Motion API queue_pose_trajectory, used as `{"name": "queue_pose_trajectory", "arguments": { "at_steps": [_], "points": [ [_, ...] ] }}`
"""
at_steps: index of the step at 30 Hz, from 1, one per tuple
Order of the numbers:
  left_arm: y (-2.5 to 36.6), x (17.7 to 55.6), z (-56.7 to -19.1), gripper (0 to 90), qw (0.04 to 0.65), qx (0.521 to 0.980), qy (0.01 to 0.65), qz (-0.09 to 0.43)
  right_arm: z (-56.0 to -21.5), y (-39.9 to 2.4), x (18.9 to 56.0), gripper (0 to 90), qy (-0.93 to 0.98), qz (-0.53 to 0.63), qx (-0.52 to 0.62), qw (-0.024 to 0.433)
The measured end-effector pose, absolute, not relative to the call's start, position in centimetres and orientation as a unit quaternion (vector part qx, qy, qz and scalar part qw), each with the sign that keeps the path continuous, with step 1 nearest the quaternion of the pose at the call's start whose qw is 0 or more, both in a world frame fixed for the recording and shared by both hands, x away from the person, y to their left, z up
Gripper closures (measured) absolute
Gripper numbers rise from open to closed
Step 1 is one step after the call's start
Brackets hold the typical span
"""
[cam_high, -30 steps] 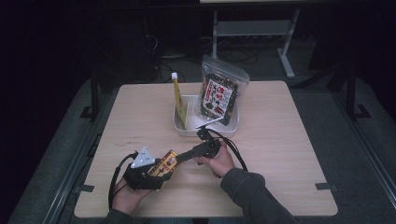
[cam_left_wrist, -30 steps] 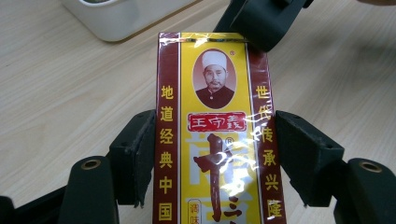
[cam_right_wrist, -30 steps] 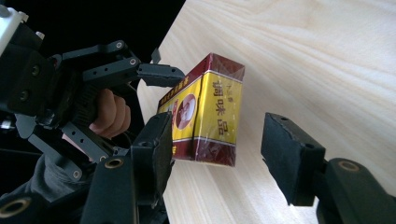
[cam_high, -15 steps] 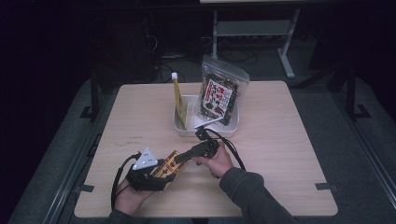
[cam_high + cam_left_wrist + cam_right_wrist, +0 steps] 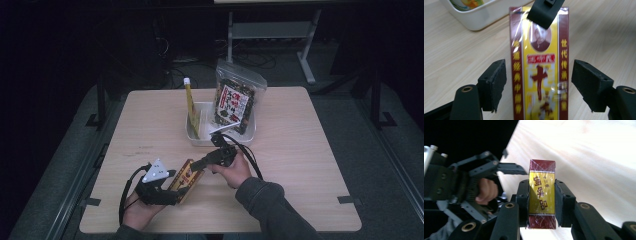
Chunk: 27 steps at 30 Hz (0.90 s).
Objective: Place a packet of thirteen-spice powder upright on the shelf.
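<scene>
The dark red and yellow cellophane-wrapped box with printed characters (image 5: 186,176) sits low over the light wooden table (image 5: 310,165), near its front edge, between the two hands. The right gripper (image 5: 542,195) has it: both black pads press flat against the box's narrow end in the right gripper view, w/ the yellow face turned toward the camera. Its jaws have just been closing, and the box is between them. In the high view that gripper (image 5: 199,164) reaches in from the right toward the box's far end.

The left gripper (image 5: 539,82) is spread: in the left gripper view the box (image 5: 539,72) runs up the middle, w/ a clear gap to each pad (no contact either side). Its jaws have just been opening around the box. One black jaw of the right gripper shows over the box's top end there.

Behind, mid-table, a white plastic rectangular tub (image 5: 196,136) holds a tall yellow packet w/ a white cap (image 5: 190,107) and a clear zip bag of dark snacks w/ a red-and-white label (image 5: 235,102), both standing approx. upright.
</scene>
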<state>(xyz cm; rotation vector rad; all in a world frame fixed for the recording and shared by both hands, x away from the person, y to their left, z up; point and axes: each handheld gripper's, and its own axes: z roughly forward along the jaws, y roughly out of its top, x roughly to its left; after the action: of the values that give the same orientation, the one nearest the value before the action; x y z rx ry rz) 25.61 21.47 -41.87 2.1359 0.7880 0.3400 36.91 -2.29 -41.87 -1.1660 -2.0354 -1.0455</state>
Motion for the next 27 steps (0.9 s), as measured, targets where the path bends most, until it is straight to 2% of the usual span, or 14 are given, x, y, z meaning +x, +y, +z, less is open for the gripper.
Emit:
{"name": "queue_pose_trajectory", "arguments": {
  "at_steps": [27],
  "points": [
    [24.0,26.2,-42.2,23.1,0.399,0.829,0.36,0.152,-35.1,-7.9,39.2,68.0,-0.734,-0.413,-0.511,0.169]
  ]
}}
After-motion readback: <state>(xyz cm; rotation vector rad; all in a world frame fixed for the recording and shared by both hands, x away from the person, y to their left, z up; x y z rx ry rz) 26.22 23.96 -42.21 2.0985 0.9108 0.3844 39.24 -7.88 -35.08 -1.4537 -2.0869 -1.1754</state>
